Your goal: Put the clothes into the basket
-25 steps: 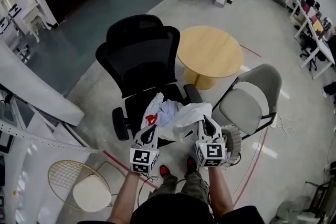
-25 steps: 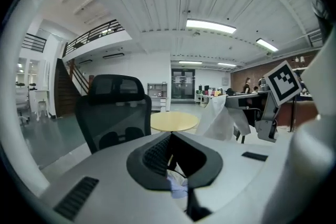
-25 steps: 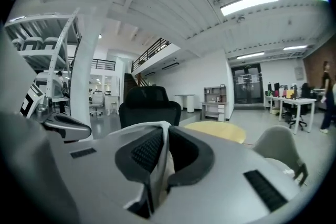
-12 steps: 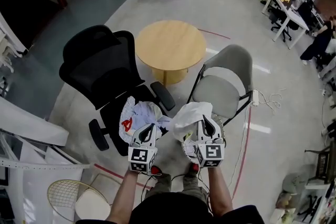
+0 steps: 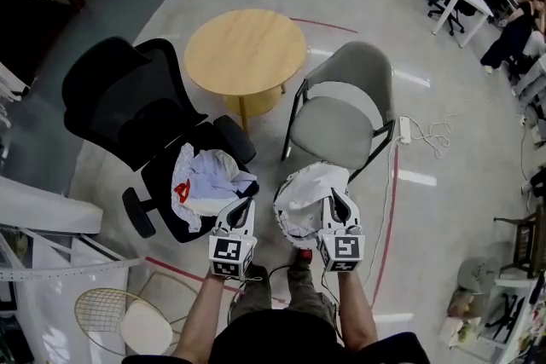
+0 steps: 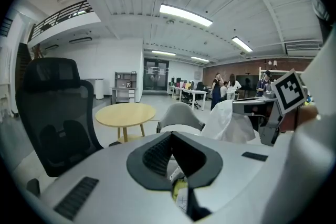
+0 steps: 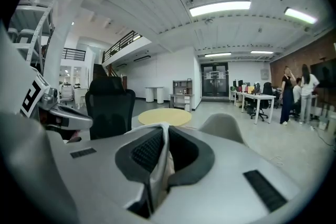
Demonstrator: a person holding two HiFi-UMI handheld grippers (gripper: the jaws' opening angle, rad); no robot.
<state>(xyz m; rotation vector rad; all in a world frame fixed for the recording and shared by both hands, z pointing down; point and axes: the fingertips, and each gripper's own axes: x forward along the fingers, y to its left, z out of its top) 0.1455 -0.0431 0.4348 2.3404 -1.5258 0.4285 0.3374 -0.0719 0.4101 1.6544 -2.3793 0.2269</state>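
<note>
Over the floor: crumpled white garment [image 5: 300,199], now off the black mesh office chair [image 5: 119,102], clamped in your right gripper [image 5: 334,200].
Left gripper [image 5: 244,207]: jaws closed, empty.

Quick count: two grippers, a left gripper [image 5: 242,212] and a right gripper [image 5: 335,204]. Two chairs: one black office chair [image 5: 119,111], one grey chair [image 5: 337,111]. One round wooden table [image 5: 243,51]. One white garment [image 5: 305,190], one basket [image 5: 281,224], and one heap of clothes [image 5: 209,179]. Can't tell how many pieces are in it.
</note>
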